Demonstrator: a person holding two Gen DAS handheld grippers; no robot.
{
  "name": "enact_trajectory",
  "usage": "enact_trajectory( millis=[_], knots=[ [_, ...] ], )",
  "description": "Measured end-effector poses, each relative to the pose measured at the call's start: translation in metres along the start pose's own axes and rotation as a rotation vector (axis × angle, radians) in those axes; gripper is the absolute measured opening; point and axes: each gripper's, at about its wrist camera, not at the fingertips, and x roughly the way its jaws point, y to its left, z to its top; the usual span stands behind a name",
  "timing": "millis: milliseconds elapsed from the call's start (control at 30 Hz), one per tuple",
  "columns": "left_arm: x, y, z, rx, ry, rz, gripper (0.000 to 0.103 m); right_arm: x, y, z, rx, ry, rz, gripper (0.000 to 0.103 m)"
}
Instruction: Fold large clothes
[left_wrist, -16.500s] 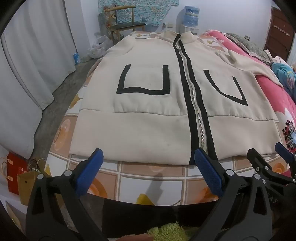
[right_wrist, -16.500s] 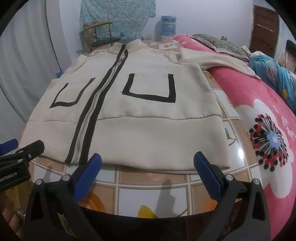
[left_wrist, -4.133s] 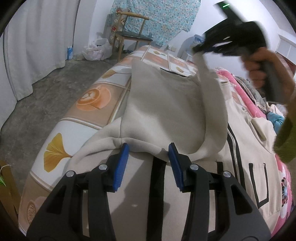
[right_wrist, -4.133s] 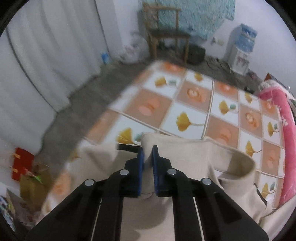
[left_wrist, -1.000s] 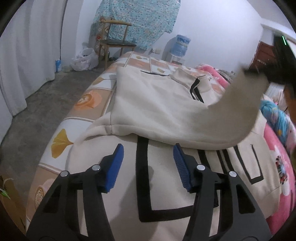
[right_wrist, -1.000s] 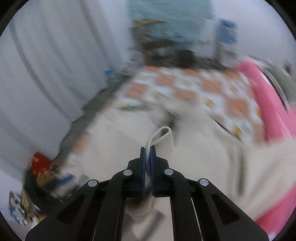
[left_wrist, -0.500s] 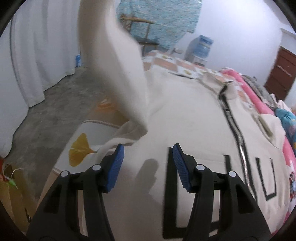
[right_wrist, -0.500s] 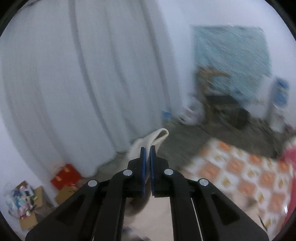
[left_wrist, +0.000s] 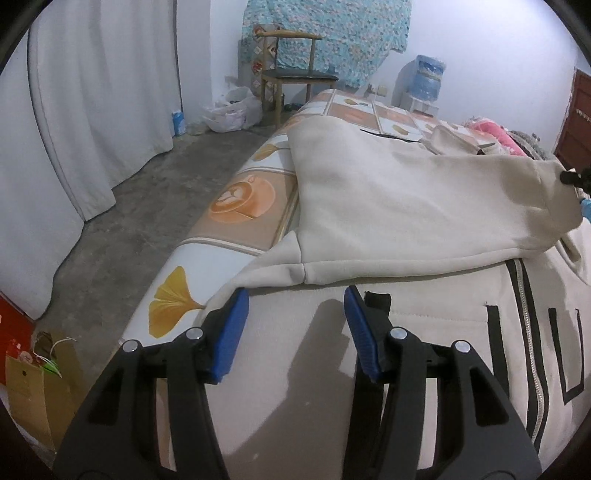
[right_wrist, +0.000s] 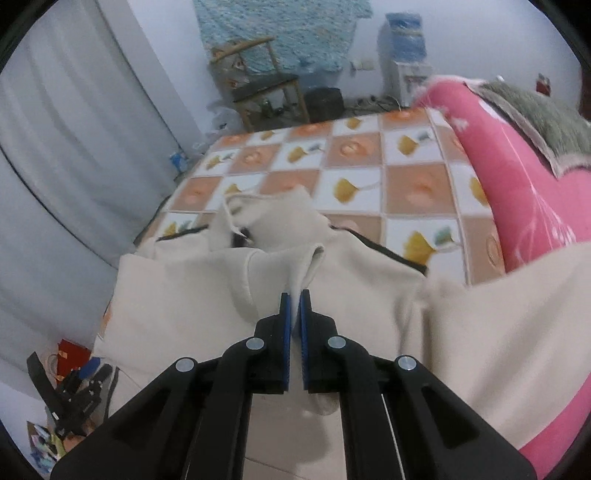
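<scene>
A cream jacket (left_wrist: 303, 369) with a black-trimmed zipper (left_wrist: 522, 306) and black pocket outlines lies front-up on the bed. Its near sleeve (left_wrist: 406, 206) is drawn flat across the chest toward the right. My left gripper (left_wrist: 295, 325) is open just above the jacket front, near the armpit seam, with nothing pinched between its blue pads. My right gripper (right_wrist: 294, 299) is shut on the sleeve's cuff (right_wrist: 310, 266), which sticks up past the pads. In the left wrist view only a black bit of it shows, at the sleeve's far end. The jacket's collar (right_wrist: 266, 214) lies bunched beyond it.
The bed sheet (right_wrist: 369, 147) has orange and white squares. A pink blanket (right_wrist: 517, 177) runs along the right side. The bed's left edge drops to a concrete floor (left_wrist: 147, 206) with a white curtain (left_wrist: 92, 110), paper bags (left_wrist: 33, 387), a wooden chair (left_wrist: 291, 70) and a water dispenser (left_wrist: 424, 81).
Half a second ago the sleeve was held high over the bed's left edge. Now it lies across the jacket to the right, carried there by the shut right gripper. The left gripper barely moved.
</scene>
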Motion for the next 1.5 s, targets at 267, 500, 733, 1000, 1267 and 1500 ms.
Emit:
enact_trajectory(
  millis=[267,500,733,1000,1267,1500],
  knots=[
    [-0.005,-0.003,-0.006,0.046,0.011,0.013,0.051,0.005,-0.030,-0.016,0.098,0.056,0.018,0.006],
    [-0.002,-0.006,-0.004,0.057,0.010,0.017,0.051,0.027,-0.054,-0.040,0.135,0.138,-0.046,0.032],
    [-0.001,-0.004,-0.006,0.048,-0.014,0.002,0.051,0.040,-0.041,-0.066,0.019,0.203,-0.131,0.033],
    [-0.004,0.003,-0.006,0.023,-0.027,0.005,0.031,0.008,-0.011,-0.063,-0.072,0.097,-0.143,0.003],
    [-0.006,0.013,-0.006,-0.007,-0.026,-0.030,0.025,-0.037,-0.011,-0.072,0.004,0.044,-0.056,0.003],
    [-0.006,0.015,-0.006,-0.016,-0.018,-0.039,0.025,-0.005,-0.037,-0.090,0.058,0.093,-0.129,0.003]
  ],
)
